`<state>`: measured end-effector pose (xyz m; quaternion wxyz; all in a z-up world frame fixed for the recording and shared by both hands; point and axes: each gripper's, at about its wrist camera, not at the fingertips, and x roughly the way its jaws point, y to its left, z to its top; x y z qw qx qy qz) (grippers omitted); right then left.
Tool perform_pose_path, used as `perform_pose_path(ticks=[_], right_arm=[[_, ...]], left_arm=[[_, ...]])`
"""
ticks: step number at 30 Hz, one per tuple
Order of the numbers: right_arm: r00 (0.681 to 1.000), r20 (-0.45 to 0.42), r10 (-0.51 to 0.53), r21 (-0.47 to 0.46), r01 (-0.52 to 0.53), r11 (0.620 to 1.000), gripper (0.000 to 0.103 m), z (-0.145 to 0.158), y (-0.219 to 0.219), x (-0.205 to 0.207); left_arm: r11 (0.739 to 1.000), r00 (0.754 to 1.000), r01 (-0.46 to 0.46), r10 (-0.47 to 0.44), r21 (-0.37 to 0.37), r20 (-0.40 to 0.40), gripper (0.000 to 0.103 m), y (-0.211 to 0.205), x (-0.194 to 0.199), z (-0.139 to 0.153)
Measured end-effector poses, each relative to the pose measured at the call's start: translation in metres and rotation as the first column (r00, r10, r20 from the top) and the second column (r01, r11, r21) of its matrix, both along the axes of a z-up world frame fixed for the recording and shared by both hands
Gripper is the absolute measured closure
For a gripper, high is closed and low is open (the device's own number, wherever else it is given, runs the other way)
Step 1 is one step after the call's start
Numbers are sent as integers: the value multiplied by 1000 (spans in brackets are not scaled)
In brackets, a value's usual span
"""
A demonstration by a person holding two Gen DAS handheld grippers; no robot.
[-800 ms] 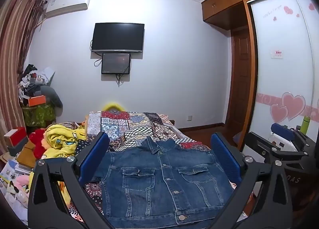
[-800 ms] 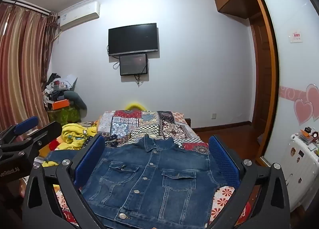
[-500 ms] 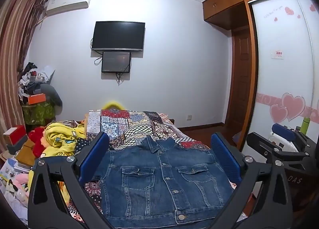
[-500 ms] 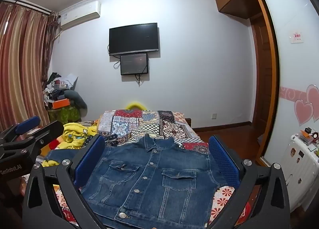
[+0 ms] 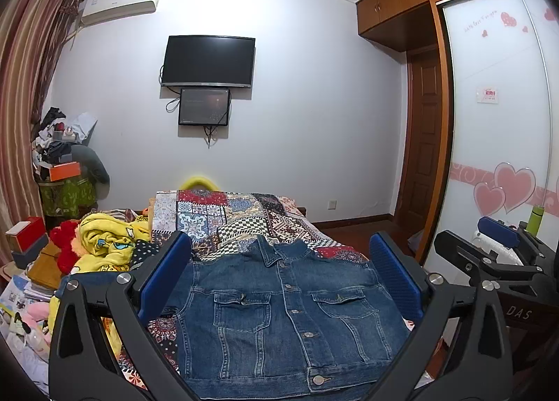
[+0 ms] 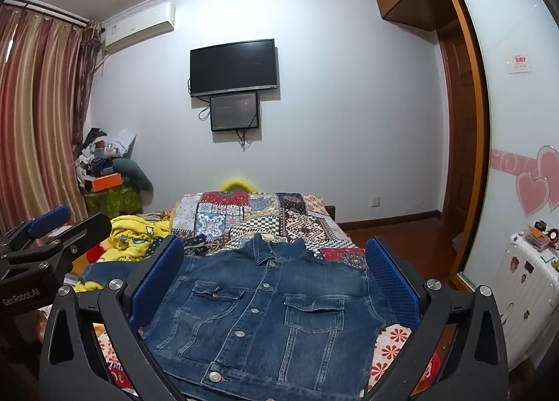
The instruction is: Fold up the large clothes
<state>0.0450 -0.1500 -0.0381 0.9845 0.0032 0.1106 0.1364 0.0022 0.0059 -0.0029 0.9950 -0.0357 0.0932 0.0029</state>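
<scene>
1. A denim jacket (image 5: 286, 313) lies flat, buttoned front up, on the patchwork bed (image 5: 223, 216).
2. The left claw (image 5: 279, 282) and the right claw (image 6: 276, 278) hover above it, both spread wide, holding nothing.
3. Folding looks unstarted; next, each claw likely pinches a jacket edge.

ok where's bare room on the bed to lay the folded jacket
Free: the quilt beyond the jacket collar, toward the far end of the bed. A narrow floral strip borders its right side. Crowded: the left edge, with yellow blanket and toys.
</scene>
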Motion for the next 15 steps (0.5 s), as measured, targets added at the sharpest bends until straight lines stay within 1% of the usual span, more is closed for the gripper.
perform_pose_path(ticks=[15], right_arm=[[1000, -8, 4, 6, -4, 1000, 0, -3, -1, 4]], left_arm=[[1000, 1000, 1, -1, -1, -3, 0, 1, 1, -1]])
